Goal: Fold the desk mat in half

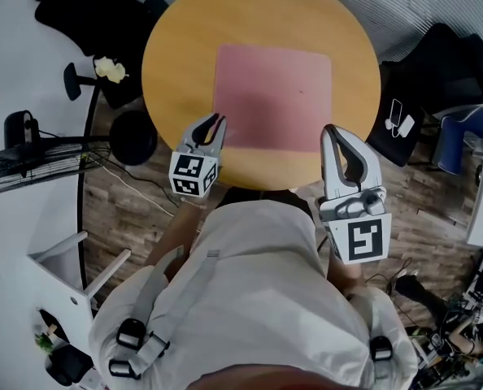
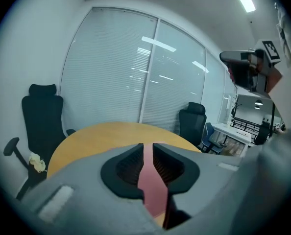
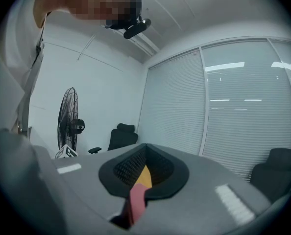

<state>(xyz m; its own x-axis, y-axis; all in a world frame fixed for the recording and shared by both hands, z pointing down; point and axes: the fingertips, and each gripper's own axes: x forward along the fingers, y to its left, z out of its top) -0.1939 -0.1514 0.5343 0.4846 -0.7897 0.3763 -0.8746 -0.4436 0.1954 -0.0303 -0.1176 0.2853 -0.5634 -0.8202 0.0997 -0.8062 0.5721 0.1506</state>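
Looks along the right gripper (image 3: 146, 147), its tips shut together, a narrow slot left between the pads (image 3: 127, 169) lower down. Shows pink mat (image 3: 137, 199) low in that slot and yellow table (image 3: 145, 179) above it. Takes in a fan (image 3: 69, 119) at left, a black chair (image 3: 121, 136) just right of it, blinds (image 3: 224, 111) across the far wall, a second chair (image 3: 278, 173) at far right, a white sleeve (image 3: 13, 82) upper left.

We find the desk mat (image 1: 274, 96) on the table (image 1: 176, 63), toward its near right. The left gripper (image 1: 216, 120) is at the mat's near-left corner and the right gripper (image 1: 330, 130) at its near-right. A chair (image 1: 449, 67) stands right of the table and a fan (image 1: 30, 165) left.
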